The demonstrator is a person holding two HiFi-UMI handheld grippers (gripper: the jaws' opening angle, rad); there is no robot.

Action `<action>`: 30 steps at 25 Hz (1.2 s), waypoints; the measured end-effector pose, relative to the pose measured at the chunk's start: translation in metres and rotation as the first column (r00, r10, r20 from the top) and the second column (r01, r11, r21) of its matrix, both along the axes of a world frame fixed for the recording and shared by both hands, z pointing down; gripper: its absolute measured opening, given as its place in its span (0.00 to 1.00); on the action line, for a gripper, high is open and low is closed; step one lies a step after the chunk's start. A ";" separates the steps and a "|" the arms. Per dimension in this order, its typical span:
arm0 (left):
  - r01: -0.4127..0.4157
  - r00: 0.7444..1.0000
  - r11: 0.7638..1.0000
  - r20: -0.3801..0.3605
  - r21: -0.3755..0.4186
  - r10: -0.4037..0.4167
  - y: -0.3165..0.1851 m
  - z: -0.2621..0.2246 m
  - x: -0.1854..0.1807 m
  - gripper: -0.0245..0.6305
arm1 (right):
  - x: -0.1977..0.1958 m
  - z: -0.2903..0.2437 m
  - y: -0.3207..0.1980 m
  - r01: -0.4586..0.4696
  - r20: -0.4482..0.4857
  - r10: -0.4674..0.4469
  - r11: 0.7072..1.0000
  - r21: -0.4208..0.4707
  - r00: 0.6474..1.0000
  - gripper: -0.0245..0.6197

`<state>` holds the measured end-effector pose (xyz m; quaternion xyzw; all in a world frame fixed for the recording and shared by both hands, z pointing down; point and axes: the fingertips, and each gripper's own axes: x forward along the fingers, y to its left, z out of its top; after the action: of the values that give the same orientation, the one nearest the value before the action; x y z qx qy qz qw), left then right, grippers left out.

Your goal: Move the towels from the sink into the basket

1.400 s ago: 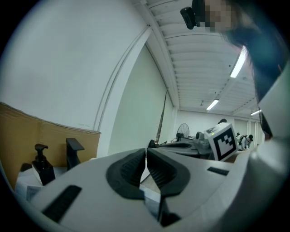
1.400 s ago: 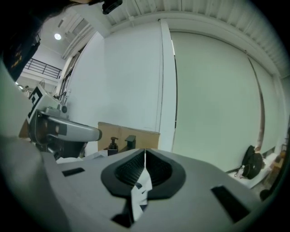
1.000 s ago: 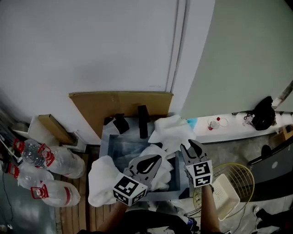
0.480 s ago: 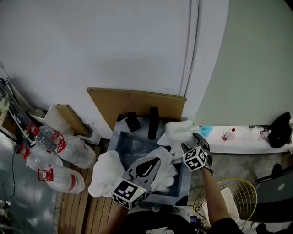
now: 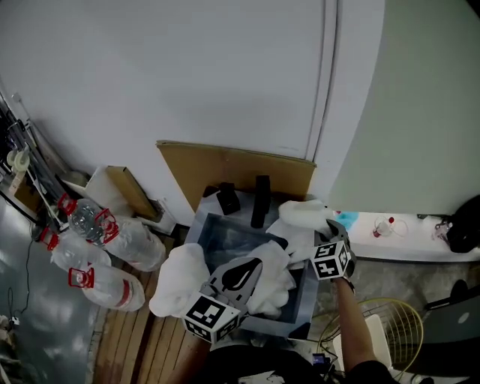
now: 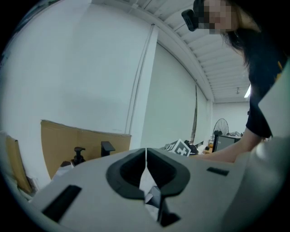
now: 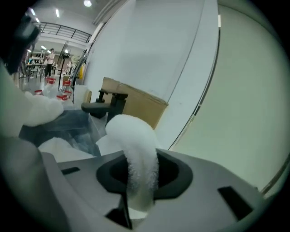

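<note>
The head view is dim and a little grey. Soft, even light falls on the white wall (image 5: 187,75), while the lower edge of the frame sinks into deep shadow. Both gripper views are wide-angle: straight lines bend and the corners are black. In the right gripper view small ceiling lamps (image 7: 89,3) shine at the upper left, and the near towel (image 7: 136,154) is out of focus. The grey foreground of the left gripper view is blurred too.
</note>
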<state>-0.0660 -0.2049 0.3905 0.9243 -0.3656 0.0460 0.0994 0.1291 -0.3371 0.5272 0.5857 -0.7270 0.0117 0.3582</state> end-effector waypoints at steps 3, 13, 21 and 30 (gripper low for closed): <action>-0.034 0.999 0.999 -0.011 0.012 0.034 -0.001 -0.006 0.007 0.06 | 0.001 -0.041 0.012 -0.020 0.084 0.013 0.997 0.079 0.996 0.19; -0.196 0.980 0.980 -0.020 0.026 0.196 0.001 -0.011 0.039 0.06 | -0.010 -0.130 0.074 -0.021 0.135 -0.010 0.974 0.226 0.991 0.17; -0.330 0.943 0.943 -0.033 0.036 0.332 0.012 -0.011 0.067 0.06 | 0.007 -0.201 0.125 -0.107 0.116 0.068 0.919 0.379 0.991 0.17; -0.528 0.846 0.848 -0.060 0.039 0.530 0.044 -0.010 0.129 0.06 | 0.080 -0.247 0.209 -0.324 0.096 0.317 0.821 0.471 0.944 0.17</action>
<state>0.0628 -0.1609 0.3803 0.9912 -0.0939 0.0364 0.0856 0.2089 -0.1284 0.2798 0.7696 -0.6006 -0.1051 0.1899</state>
